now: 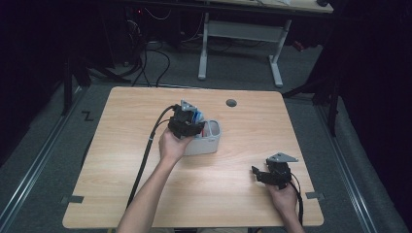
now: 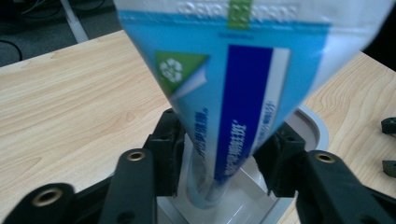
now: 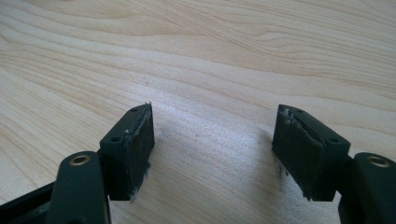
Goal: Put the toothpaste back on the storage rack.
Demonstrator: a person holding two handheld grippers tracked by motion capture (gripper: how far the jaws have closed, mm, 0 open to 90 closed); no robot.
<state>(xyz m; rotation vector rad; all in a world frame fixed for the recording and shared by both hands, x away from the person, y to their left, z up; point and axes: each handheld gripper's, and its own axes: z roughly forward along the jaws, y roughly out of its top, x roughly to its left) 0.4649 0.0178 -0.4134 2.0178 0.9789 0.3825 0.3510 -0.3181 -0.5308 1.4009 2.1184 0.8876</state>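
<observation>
toothpaste tube (image 2: pixel 233 93), blue and white with a green recycling mark and unreadable print, stands between the released left claw (image 2: pixel 224 154) pads.

Dim surrounds, blurry close-up pics

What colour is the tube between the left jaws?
Light blue tube, dark blue stripe; left gripper view.

Wooden table (image 1: pixel 121 160): light woodgrain top, rounded corners, one grey round cable grommet (image 1: pixel 231 103) near its far edge. Grey carpeted floor (image 1: pixel 43 160) around it, with a dark zigzag mark (image 1: pixel 87 116) to the table's left. Second desk beyond, white legs (image 1: pixel 277 63) and pale top (image 1: pixel 272 5). Black cables (image 1: pixel 150 63) on the floor beneath it, partly in shadow.
</observation>
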